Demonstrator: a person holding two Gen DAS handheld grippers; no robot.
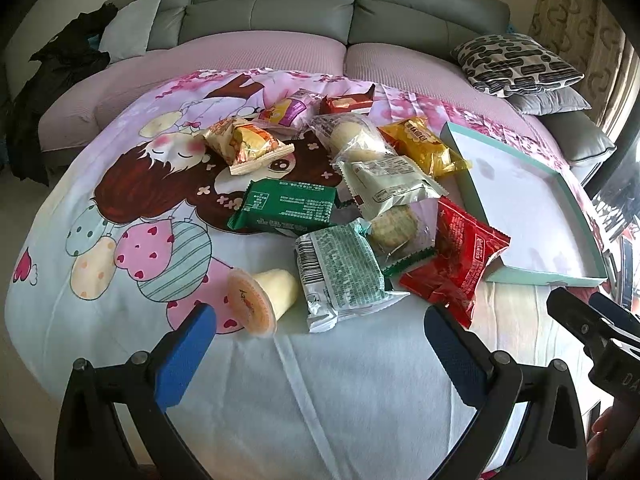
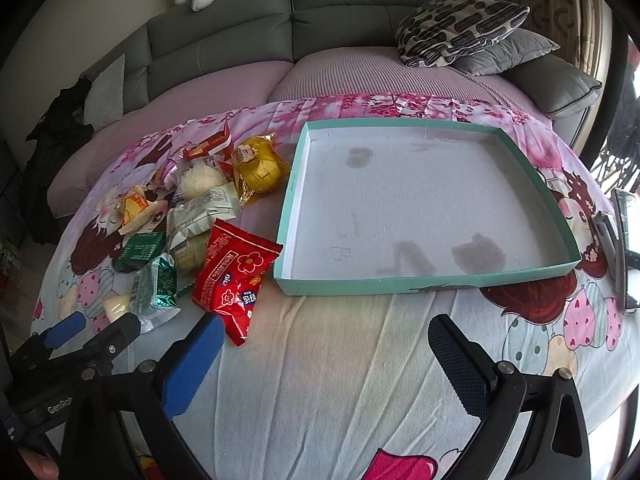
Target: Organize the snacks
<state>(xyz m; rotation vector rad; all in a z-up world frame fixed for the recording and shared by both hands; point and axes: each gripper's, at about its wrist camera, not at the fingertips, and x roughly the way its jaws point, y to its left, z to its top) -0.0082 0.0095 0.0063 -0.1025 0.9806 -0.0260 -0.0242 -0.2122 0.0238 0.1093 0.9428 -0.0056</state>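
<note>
Jaws of both grippers wide, empty; snack pile (image 1: 352,200) ahead, seemingly beyond reach.

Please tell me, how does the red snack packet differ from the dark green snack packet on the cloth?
The red snack packet is bright red with flower prints; the dark green snack packet is dark green with white text. The red one lies next to the teal tray, and the green one lies farther from it, on the other side of the pile. The red one looks puffier, the green one flatter. Both are sealed, and no claw holds either.
</note>
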